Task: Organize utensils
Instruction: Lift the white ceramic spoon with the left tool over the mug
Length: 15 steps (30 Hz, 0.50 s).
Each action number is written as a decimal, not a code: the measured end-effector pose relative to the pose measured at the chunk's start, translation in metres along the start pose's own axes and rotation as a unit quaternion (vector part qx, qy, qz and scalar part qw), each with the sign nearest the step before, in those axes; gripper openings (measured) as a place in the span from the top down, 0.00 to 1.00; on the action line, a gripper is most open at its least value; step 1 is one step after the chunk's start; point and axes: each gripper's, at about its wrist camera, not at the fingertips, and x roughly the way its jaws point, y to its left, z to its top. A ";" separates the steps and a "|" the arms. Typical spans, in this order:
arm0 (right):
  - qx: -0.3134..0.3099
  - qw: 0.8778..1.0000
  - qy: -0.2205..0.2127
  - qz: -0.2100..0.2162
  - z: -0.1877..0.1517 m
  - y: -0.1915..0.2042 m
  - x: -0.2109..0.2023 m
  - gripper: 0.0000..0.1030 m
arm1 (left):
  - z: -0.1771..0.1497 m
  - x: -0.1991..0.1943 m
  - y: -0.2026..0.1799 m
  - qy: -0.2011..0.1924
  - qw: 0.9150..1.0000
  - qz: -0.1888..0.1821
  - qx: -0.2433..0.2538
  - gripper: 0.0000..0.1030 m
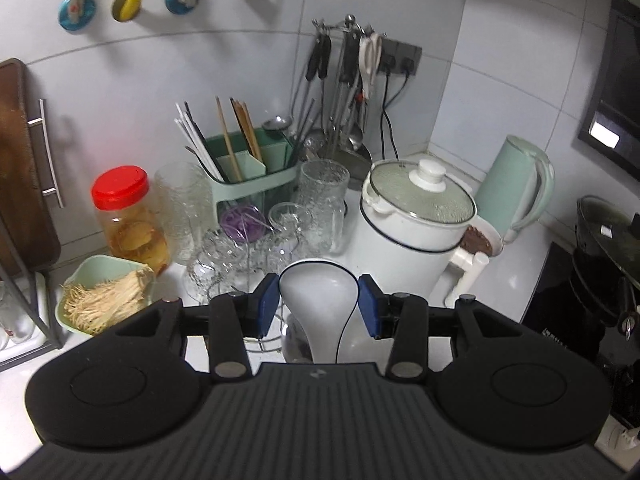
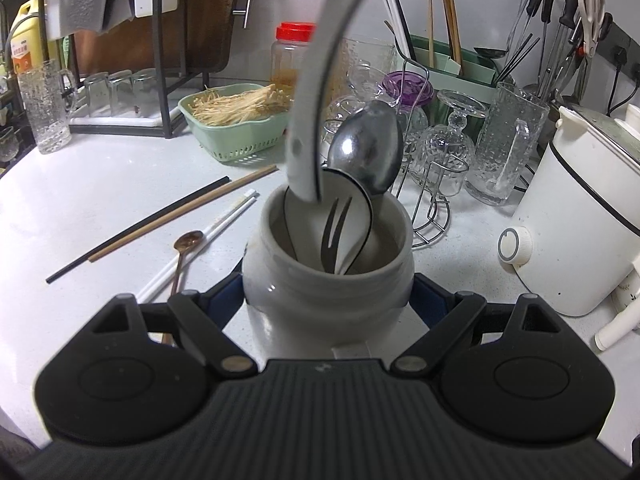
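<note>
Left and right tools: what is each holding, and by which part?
Left tool: open around the white spoon handle's end. Right tool: shut on the ceramic jar, at its body.

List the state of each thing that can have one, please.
left gripper: open around ladle handle, pads apart from it
right gripper: shut on jar
white ladle: bowl inside jar
jar: upright
steel spoon: in jar
cooker lid: on
</note>
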 end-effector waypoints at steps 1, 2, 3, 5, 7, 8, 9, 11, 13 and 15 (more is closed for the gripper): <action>-0.001 1.000 -0.001 0.001 0.000 0.000 0.000 0.12 | -0.002 0.003 -0.001 0.001 1.000 0.000 0.002 0.53; -0.002 1.000 -0.002 0.002 -0.001 0.000 0.000 0.12 | -0.005 0.006 -0.001 0.001 1.000 -0.001 0.003 0.53; -0.002 1.000 -0.004 0.003 -0.001 0.000 0.000 0.12 | -0.007 0.011 -0.001 0.007 1.000 0.000 0.002 0.53; -0.004 1.000 -0.006 0.004 -0.002 -0.001 -0.001 0.12 | -0.011 0.018 0.000 0.022 1.000 0.001 -0.006 0.53; -0.005 1.000 -0.007 0.006 -0.002 -0.001 0.000 0.12 | -0.014 0.023 0.002 0.038 0.999 -0.002 -0.013 0.53; -0.006 1.000 -0.008 0.007 -0.003 -0.001 0.000 0.12 | -0.016 0.024 0.001 0.044 0.999 -0.002 -0.012 0.53; -0.006 1.000 -0.009 0.007 -0.003 -0.001 0.000 0.12 | -0.017 0.025 0.000 0.049 0.999 -0.003 -0.010 0.53; -0.007 1.000 -0.010 0.008 -0.003 -0.001 -0.001 0.12 | -0.019 0.026 -0.001 0.058 0.998 -0.004 -0.008 0.53; -0.009 1.000 -0.011 0.009 -0.003 -0.001 -0.001 0.12 | -0.019 0.027 -0.002 0.074 0.997 -0.005 -0.007 0.53; -0.010 1.000 -0.012 0.010 -0.004 -0.001 -0.001 0.12 | -0.020 0.030 -0.003 0.092 0.996 -0.005 -0.006 0.53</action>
